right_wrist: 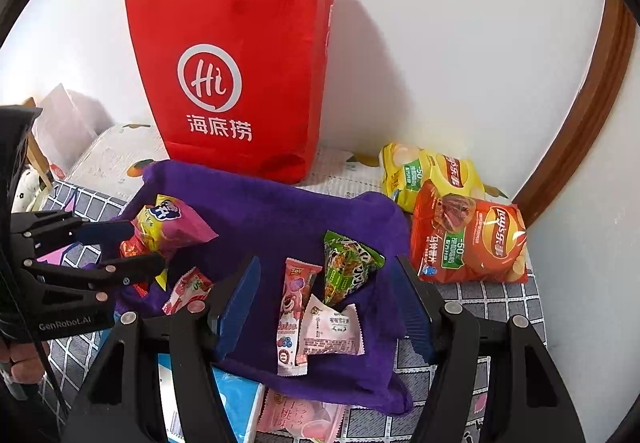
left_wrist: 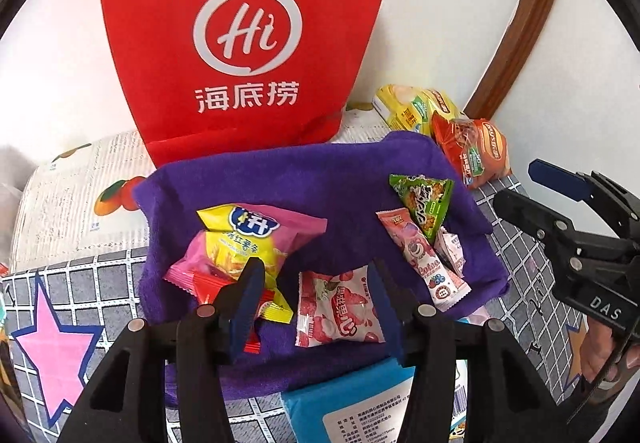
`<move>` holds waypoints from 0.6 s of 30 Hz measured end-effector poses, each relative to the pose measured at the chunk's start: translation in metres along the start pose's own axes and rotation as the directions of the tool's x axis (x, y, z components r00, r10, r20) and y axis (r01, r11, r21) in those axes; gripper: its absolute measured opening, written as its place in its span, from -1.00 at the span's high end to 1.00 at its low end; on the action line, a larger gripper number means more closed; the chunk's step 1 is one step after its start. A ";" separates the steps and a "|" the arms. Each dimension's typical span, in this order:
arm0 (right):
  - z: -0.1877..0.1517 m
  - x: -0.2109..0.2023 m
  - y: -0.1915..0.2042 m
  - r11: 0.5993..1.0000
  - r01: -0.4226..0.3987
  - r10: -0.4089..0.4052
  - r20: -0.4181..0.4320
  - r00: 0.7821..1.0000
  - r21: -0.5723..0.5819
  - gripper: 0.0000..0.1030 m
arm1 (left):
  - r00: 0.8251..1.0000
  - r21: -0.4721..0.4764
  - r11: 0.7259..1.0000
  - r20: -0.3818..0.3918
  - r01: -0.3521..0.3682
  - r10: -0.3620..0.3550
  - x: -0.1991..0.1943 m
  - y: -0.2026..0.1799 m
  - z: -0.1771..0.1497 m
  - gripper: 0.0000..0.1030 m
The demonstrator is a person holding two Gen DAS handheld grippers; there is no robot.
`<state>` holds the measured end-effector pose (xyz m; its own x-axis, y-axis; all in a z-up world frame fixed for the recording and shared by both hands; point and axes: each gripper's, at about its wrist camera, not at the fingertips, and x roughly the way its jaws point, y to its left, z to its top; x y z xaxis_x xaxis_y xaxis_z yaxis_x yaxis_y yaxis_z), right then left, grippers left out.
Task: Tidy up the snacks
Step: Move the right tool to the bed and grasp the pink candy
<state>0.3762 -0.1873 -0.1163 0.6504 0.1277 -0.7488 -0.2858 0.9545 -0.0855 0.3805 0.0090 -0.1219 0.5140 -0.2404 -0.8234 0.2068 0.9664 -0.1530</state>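
Several small snack packets lie on a purple towel (left_wrist: 320, 179) in front of an upright red paper bag (left_wrist: 240, 43). My left gripper (left_wrist: 316, 295) is open low over the towel, its fingers on either side of a pink-and-white strawberry packet (left_wrist: 336, 307), with a yellow-and-pink chip packet (left_wrist: 240, 239) just to its left. My right gripper (right_wrist: 328, 307) is open above a pink strip packet (right_wrist: 294, 307), a white-pink packet (right_wrist: 332, 331) and a green triangular packet (right_wrist: 344, 267). The left gripper also shows at the left of the right wrist view (right_wrist: 132, 247).
An orange crisp bag (right_wrist: 468, 239) and a yellow crisp bag (right_wrist: 424, 171) lie at the right by the white wall. A blue box (left_wrist: 360, 403) and a pink packet (right_wrist: 300, 415) lie at the towel's near edge. A wooden frame (right_wrist: 592, 115) curves at the right.
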 end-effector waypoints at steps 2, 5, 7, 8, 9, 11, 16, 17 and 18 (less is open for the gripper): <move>0.000 -0.005 0.001 1.000 -0.014 0.014 0.005 1.000 0.005 -0.29 | 1.000 -0.006 1.000 0.010 0.003 -0.003 -0.004 0.002 0.001 0.01; -0.002 -0.012 0.002 1.000 -0.024 0.024 0.013 1.000 0.014 -0.28 | 1.000 -0.009 1.000 0.031 0.004 -0.004 -0.013 0.005 0.002 0.01; -0.002 -0.018 0.002 0.999 -0.025 0.024 0.020 1.000 0.022 -0.21 | 0.999 -0.007 1.000 0.041 0.006 -0.006 -0.017 0.005 0.002 0.01; -0.002 -0.020 0.002 0.999 -0.024 0.024 0.023 0.999 0.027 -0.18 | 0.999 -0.003 1.000 0.045 0.012 -0.012 -0.019 0.004 0.003 0.01; -0.002 -0.023 0.002 0.999 -0.026 0.025 0.027 0.999 0.035 -0.18 | 0.999 0.000 1.000 0.048 0.017 -0.017 -0.021 0.003 0.003 0.01; -0.003 -0.027 0.000 0.998 -0.039 0.037 0.040 0.999 0.055 -0.17 | 0.998 0.005 1.000 0.055 0.022 -0.022 -0.024 0.002 0.003 -0.01; -0.026 -0.023 -0.006 0.997 -0.027 0.028 -0.009 1.000 0.079 0.01 | 0.998 0.009 0.999 0.060 0.036 -0.036 -0.029 0.001 0.003 -0.03; -0.033 -0.021 -0.008 0.996 -0.022 0.024 -0.027 0.999 0.082 0.01 | 0.997 0.008 0.999 0.063 0.039 -0.039 -0.030 0.000 0.003 -0.03; -0.044 -0.017 -0.010 0.996 -0.014 0.019 -0.051 0.999 0.090 0.02 | 0.997 0.009 0.999 0.066 0.041 -0.041 -0.032 0.000 0.003 -0.03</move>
<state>0.3372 -0.2110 -0.1316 0.6082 0.1315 -0.7828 -0.2307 0.9729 -0.0158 0.3666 0.0164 -0.0943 0.5585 -0.2856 -0.7788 0.2347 0.9549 -0.1818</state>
